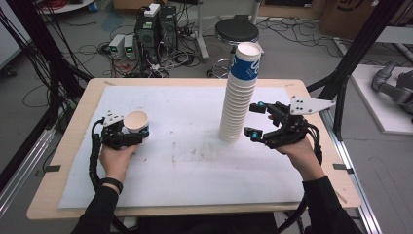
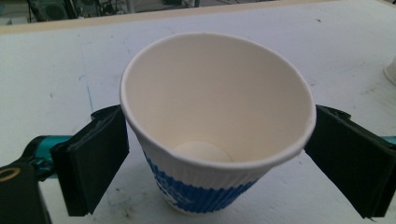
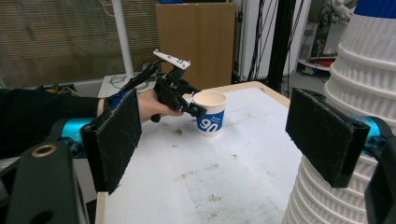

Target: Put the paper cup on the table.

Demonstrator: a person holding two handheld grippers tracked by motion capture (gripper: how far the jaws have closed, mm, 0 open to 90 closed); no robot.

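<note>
A single white paper cup point(image 1: 135, 122) with a blue band sits upright between the jaws of my left gripper point(image 1: 137, 131) at the table's left side. The black pads press its wall on both sides in the left gripper view, where the cup point(image 2: 210, 140) is empty and the gripper point(image 2: 219, 154) is shut on it. A tall stack of the same cups point(image 1: 238, 102) stands right of centre. My right gripper point(image 1: 251, 120) stands open just right of the stack's lower part, not touching it. In the right gripper view, the stack point(image 3: 355, 93) rises behind the right pad, with the held cup point(image 3: 210, 119) farther off.
A white sheet point(image 1: 185, 161) covers the wooden table point(image 1: 78, 126). Behind the far edge stand a black stool point(image 1: 236, 31), computer boxes point(image 1: 156, 29) and floor cables. Black frame posts point(image 1: 355, 48) rise at the right.
</note>
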